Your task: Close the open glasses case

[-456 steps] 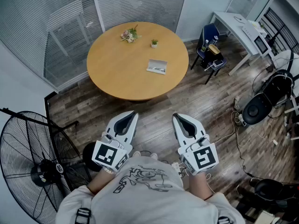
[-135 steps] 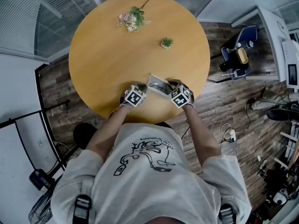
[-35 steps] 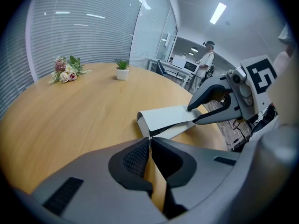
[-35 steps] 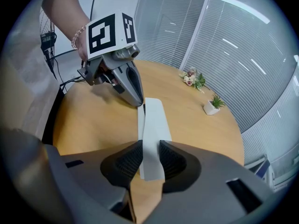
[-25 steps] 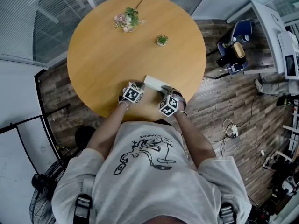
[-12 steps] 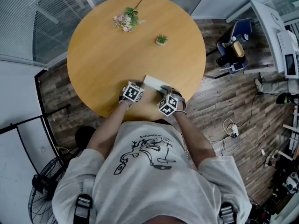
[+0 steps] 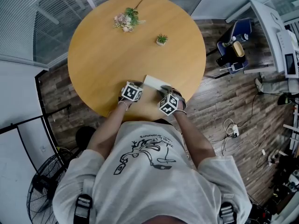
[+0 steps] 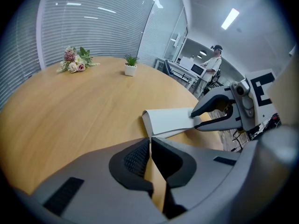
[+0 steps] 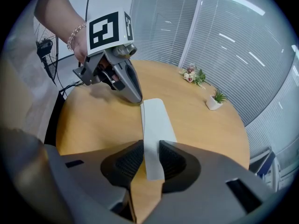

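Shut now where it gaped seconds ago, the glasses case (image 9: 154, 125) sits pinched by the right tool (image 9: 145, 164), left tool (image 8: 150, 148) closed and empty beside it; closing looks done, release next

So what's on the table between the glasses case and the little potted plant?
Nothing. In the head view, only bare wooden table lies between the glasses case and the potted plant.

Head view: the marker cubes (image 7: 131, 92) conceal the jaws of the left gripper (image 7: 137, 87) and right gripper (image 7: 167, 96) and the near edge of the glasses case (image 7: 154, 82). The fan (image 7: 44, 195) is cut off by the lower edge.
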Motion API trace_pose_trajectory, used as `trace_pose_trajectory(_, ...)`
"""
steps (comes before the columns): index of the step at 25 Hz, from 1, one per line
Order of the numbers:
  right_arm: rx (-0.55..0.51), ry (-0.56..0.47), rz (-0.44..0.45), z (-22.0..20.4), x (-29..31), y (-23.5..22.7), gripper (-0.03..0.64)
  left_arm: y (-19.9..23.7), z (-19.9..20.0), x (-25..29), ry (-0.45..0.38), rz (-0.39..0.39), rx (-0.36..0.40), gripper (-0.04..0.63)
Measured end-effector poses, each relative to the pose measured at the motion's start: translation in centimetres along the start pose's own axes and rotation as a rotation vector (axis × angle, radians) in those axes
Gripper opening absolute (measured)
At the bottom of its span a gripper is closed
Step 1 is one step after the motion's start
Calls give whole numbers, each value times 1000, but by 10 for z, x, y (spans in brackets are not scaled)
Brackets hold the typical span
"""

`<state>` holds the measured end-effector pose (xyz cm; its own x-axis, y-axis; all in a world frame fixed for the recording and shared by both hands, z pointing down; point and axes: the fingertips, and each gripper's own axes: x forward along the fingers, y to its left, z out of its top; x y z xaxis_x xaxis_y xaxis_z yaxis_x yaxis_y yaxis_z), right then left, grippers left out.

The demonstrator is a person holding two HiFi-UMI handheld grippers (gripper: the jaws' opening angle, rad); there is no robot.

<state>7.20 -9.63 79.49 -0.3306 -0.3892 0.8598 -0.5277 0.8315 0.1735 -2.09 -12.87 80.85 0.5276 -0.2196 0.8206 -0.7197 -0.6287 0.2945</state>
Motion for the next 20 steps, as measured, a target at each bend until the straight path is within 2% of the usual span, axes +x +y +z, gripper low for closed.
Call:
trace_pose_trajectory(8,87,-58,1,11,-15,-1,80,4,5,-21,-47,32,-20,25)
trace_pose_trajectory(20,298,-211,-34,48,-63,-32,49,-9,43,-79,-237,53,-55,23)
